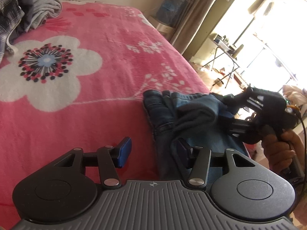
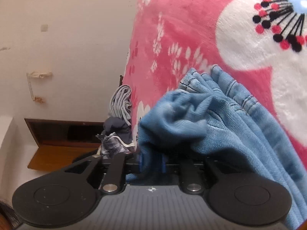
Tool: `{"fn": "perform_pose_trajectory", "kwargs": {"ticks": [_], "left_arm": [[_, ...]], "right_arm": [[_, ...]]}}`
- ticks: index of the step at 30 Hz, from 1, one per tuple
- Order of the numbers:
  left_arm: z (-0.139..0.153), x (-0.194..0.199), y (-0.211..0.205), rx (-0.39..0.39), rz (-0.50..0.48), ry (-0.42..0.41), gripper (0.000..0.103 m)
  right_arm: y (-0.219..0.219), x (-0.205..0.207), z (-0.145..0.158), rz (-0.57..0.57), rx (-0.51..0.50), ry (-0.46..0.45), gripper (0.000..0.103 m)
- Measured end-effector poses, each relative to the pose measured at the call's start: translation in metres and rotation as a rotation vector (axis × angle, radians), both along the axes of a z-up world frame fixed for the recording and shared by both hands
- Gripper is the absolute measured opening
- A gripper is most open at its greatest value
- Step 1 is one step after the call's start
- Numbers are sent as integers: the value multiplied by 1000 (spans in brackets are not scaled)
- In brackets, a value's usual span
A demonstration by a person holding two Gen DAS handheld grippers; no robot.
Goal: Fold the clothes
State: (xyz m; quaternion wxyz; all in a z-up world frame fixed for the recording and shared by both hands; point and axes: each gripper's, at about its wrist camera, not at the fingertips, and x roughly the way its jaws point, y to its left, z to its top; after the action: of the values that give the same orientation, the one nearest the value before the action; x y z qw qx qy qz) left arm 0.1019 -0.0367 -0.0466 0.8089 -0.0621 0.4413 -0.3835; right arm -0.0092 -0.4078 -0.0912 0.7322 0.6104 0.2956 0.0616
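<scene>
Denim jeans (image 2: 220,118) bunched, pinched by right gripper (image 2: 151,163).

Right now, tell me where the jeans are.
The jeans lie bunched at the right edge of the pink flowered blanket, with the right claw shut on them and the open left claw just beside.

jeans (image 2: 220,118) – blue twill denim | blanket (image 1: 96,99) – pink fleece, fuzzy

The right gripper (image 2: 151,163) pinched a bunched fold of blue denim jeans (image 2: 220,118) between its blue pads. The jeans lay on a pink floral fleece blanket (image 2: 191,28), with a pile of grey and plaid clothes (image 2: 119,126) beyond.
</scene>
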Motion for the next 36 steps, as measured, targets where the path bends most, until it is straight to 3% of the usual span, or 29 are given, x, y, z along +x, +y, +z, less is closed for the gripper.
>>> {"fn": "perform_pose_trajectory", "kwargs": {"ticks": [5,12,14,16,18,20,21,22,23,24,27,30,33,36], "left_arm": [[-3,-4,-13,2,-18,14,52],[-8,13,-29,2,66,-46,52],[-9,20,-33,-23,82,-57,52],[-9,24,-37,-36,91,-76,52],[-7,21,-41,-30,90,-110,51],[-5,18,-45,-24,88,-143,43],[-4,17,-47,-21,88,-160,34],[-3,15,-49,-18,87,-177,31],[-2,14,-51,-14,86,-194,28],[-1,13,-53,-11,86,-211,22],[3,9,-57,-7,84,-258,15],[11,11,-59,-11,88,-288,14],[9,19,-65,-10,87,-271,14],[-5,26,-74,35,75,-245,21]], "right_arm": [[-9,-8,20,-33,-77,-45,45],[-22,-20,47,-79,-184,-108,50],[-20,-18,56,-54,-348,-95,52],[-15,-14,63,-10,-535,-75,62],[-6,-3,63,62,-651,-83,72],[3,7,61,123,-726,-103,72],[7,11,58,142,-755,-110,69],[9,16,55,153,-774,-113,62],[9,20,50,159,-784,-112,49],[10,23,47,155,-801,-101,28],[6,19,46,129,-765,-119,19],[6,12,54,104,-766,-159,18],[3,12,57,79,-767,-177,18],[-5,18,40,69,-754,-142,18]]}}
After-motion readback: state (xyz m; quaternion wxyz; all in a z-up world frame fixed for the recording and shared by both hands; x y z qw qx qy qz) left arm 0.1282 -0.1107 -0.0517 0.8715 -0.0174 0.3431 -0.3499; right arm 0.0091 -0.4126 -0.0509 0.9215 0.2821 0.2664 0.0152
